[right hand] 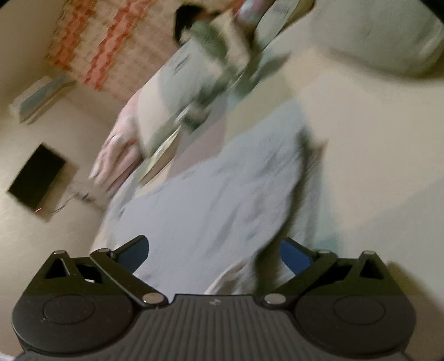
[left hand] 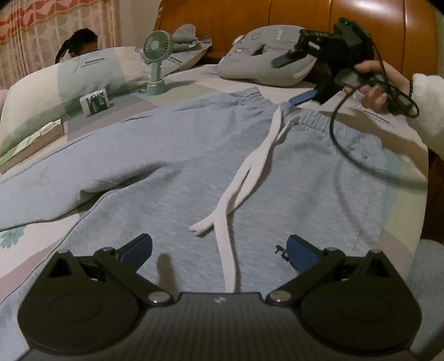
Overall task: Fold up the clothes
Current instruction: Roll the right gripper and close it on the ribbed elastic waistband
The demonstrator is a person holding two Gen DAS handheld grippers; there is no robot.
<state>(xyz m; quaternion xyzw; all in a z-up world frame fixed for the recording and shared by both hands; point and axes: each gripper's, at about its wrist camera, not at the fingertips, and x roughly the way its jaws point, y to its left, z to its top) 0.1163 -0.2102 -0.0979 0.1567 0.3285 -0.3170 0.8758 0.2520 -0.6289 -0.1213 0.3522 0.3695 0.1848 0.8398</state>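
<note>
Light blue-grey sweatpants (left hand: 177,166) lie spread flat on the bed, waistband at the far side, a white drawstring (left hand: 236,183) trailing down the front. My left gripper (left hand: 219,250) is open and empty, low over the near part of the pants. My right gripper (left hand: 302,97) is held in a hand at the far right, just above the waistband. In the right wrist view, which is blurred and tilted, the right gripper (right hand: 213,255) is open and empty over the pants (right hand: 211,194).
A green desk fan (left hand: 156,61), a small box (left hand: 95,101) and a tissue box (left hand: 30,144) stand at the left by a pillow (left hand: 63,91). A grey cushion (left hand: 263,55) leans on the wooden headboard (left hand: 305,16). A black cable (left hand: 349,150) hangs over the pants.
</note>
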